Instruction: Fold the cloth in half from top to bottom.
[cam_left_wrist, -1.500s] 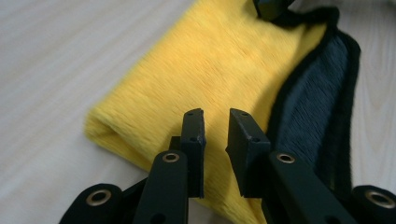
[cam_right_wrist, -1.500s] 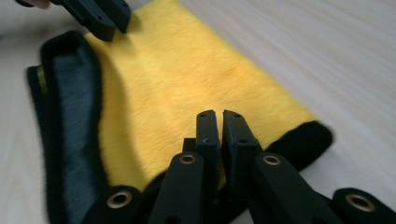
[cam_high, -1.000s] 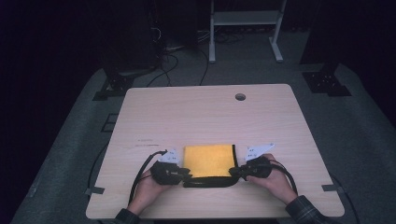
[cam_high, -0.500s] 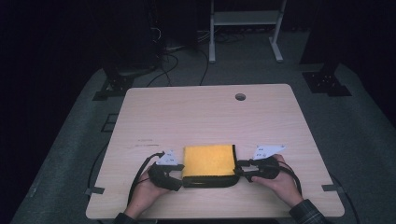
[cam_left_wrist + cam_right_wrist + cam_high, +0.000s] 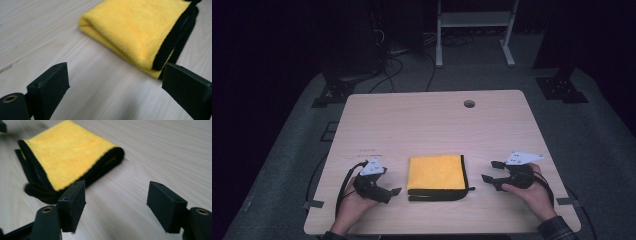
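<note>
The folded yellow cloth (image 5: pixel 435 173) is lying flat on the worktop (image 5: pixel 432 125) near its front edge, between both grippers; the left gripper (image 5: pixel 393 191) is sitting nearer it than the right gripper (image 5: pixel 490 171); both are holding their jaws apart, gripping nothing.

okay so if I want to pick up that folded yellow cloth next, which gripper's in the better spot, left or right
Probably left. The left gripper sits open just beside the folded yellow cloth, at its near corner. The right gripper, also open, stands farther off across bare table.
</note>
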The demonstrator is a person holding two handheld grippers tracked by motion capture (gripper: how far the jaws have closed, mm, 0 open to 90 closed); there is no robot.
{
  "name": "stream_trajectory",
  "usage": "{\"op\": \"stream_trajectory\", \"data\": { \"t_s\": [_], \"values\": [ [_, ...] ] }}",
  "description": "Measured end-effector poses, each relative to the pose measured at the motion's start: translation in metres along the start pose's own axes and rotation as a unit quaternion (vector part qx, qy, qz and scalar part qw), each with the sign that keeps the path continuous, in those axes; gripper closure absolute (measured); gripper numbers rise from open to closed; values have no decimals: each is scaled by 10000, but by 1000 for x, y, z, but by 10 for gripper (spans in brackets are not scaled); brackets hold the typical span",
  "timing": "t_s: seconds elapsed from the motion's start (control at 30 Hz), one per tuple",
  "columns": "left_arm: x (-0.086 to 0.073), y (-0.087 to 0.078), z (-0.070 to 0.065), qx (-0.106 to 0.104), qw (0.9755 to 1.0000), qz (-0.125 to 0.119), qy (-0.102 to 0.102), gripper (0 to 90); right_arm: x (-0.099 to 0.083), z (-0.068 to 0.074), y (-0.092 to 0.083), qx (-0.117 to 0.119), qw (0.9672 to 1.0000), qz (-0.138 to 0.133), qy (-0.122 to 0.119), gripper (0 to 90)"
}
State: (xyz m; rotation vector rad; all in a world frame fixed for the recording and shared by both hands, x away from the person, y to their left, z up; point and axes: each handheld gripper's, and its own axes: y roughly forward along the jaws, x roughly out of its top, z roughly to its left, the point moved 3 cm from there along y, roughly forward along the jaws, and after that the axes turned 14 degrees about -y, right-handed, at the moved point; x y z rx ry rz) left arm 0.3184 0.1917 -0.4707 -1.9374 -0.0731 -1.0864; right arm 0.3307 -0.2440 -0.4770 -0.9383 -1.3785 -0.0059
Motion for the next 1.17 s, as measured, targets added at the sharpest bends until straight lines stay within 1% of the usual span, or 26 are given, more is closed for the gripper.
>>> {"op": "stream_trajectory", "data": {
  "t_s": [0.07,0.17,0.27,0.3,0.4,0.43,0.5,0.6,0.67,0.7,0.73,0.77,0.87,0.93,1.17],
  "values": [
    [-5,-3,6,123,9999,13,-32,26,-6,-4,-4,-80,9999,59,64,274],
    [-13,-8,14,225,9997,18,-84,17,-16,-8,-10,-223,9994,227,114,252],
    [-21,-11,22,338,9993,126,-121,0,-25,-12,-15,-376,9982,430,159,214],
    [-24,-12,24,378,9991,166,-132,0,-27,-12,-16,-401,9980,459,177,208],
    [-31,-15,28,453,9986,213,-168,0,-35,-15,-18,-497,9965,619,262,177],
    [-32,-15,28,477,9985,208,-169,0,-38,-16,-19,-558,9956,708,266,177],
    [-35,-17,29,522,9983,194,-168,0,-42,-18,-19,-626,9945,784,293,176],
    [-39,-17,31,666,9974,278,-91,0,-46,-20,-18,-722,9925,924,332,176],
    [-43,-15,33,732,9968,323,-61,0,-48,-21,-18,-762,9920,960,304,172],
    [-44,-14,34,731,9967,356,-66,0,-48,-21,-18,-772,9919,963,295,172],
    [-45,-14,34,684,9970,358,-91,0,-48,-21,-18,-776,9919,958,304,171],
    [-46,-14,35,640,9974,309,-121,0,-48,-22,-18,-789,9918,962,285,171],
    [-47,-13,36,550,9983,194,-57,0,-50,-22,-17,-840,9920,921,203,145],
    [-48,-13,37,498,9987,105,-28,0,-50,-22,-16,-850,9920,907,203,144],
    [-48,-13,37,495,9987,106,-26,0,-50,-21,-16,-882,9916,920,226,133]
  ]
}}
